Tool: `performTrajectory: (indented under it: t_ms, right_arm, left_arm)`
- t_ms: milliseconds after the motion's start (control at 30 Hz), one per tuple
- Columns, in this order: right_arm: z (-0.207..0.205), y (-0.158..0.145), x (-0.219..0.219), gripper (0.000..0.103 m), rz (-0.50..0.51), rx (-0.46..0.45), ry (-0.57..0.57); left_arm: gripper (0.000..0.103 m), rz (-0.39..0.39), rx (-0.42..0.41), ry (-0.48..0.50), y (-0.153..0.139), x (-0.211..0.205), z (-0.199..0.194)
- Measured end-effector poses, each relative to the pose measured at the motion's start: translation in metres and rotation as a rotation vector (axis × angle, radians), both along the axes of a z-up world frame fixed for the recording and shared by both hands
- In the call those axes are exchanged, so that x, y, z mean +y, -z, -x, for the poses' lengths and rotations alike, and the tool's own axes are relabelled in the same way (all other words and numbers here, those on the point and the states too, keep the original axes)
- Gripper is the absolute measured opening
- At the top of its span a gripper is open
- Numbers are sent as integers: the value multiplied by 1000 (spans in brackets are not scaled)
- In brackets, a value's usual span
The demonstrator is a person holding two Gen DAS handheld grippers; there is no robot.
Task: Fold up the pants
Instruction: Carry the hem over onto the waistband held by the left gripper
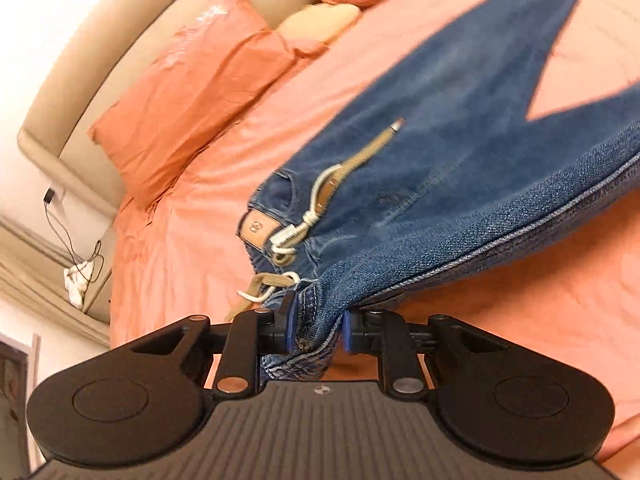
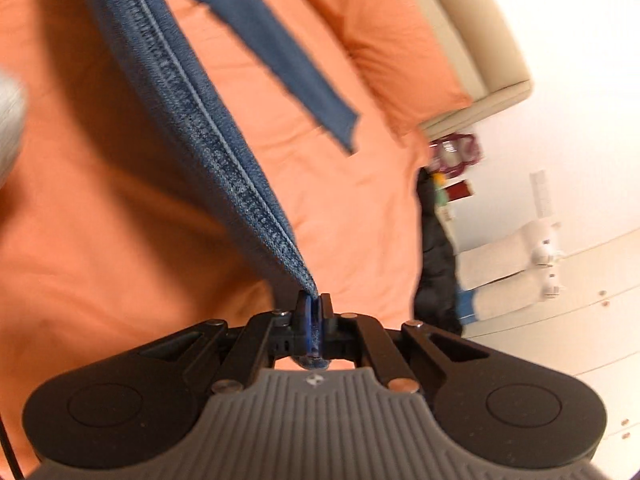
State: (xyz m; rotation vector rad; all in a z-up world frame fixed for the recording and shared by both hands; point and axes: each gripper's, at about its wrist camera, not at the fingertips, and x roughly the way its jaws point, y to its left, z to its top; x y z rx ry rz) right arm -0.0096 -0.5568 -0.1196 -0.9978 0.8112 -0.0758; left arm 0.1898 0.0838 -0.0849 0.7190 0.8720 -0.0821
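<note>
Two tongs share one garment. Left wrist view: left tongs [image 1: 316, 326] clamp the jeans [image 1: 460, 160] at the waistband, legs running away toward the bed [image 1: 200, 240] head. Right wrist view: right tongs [image 2: 314, 320], nearly closed, pinch the side seam.

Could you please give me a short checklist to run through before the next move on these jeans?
1. Left gripper clamped on the blue denim jeans at the bunched waist end: ok.
2. Right gripper shut on a thin seam edge of the jeans: ok.
3. Denim lifted off the orange bedsheet near both grips: ok.
4. Beige drawstring tucked away: not ok, it dangles loose close to the left gripper.
5. Legs lying aligned: not ok, they spread in a V.
6. Orange pillow out of the folding area: ok, it lies beside the headboard.
</note>
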Motion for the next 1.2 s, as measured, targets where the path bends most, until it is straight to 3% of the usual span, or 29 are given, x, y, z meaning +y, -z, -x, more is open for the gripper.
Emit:
performTrajectory:
  t_ms: [300,667,800,967,1200]
  right_arm:
    - [-81,-39,2,0,46,-127,55]
    - [-262,-53,5,0,100,-144,109]
    - [-342,-33,14,0,138,-105,114]
    - [-434,16,31,0,176,-38,132]
    - [-526,76,43,0,232,51,136]
  left_arm:
    - [24,74,-47,-54,-28,4,-39]
    - [21,117,-26,-102,-32,-1,-147]
    - [21,90,11,-123,-9,-4,-200]
    - [21,106,93,-168,34,5,-259]
    - [22,147,177,-191,88,18,-292]
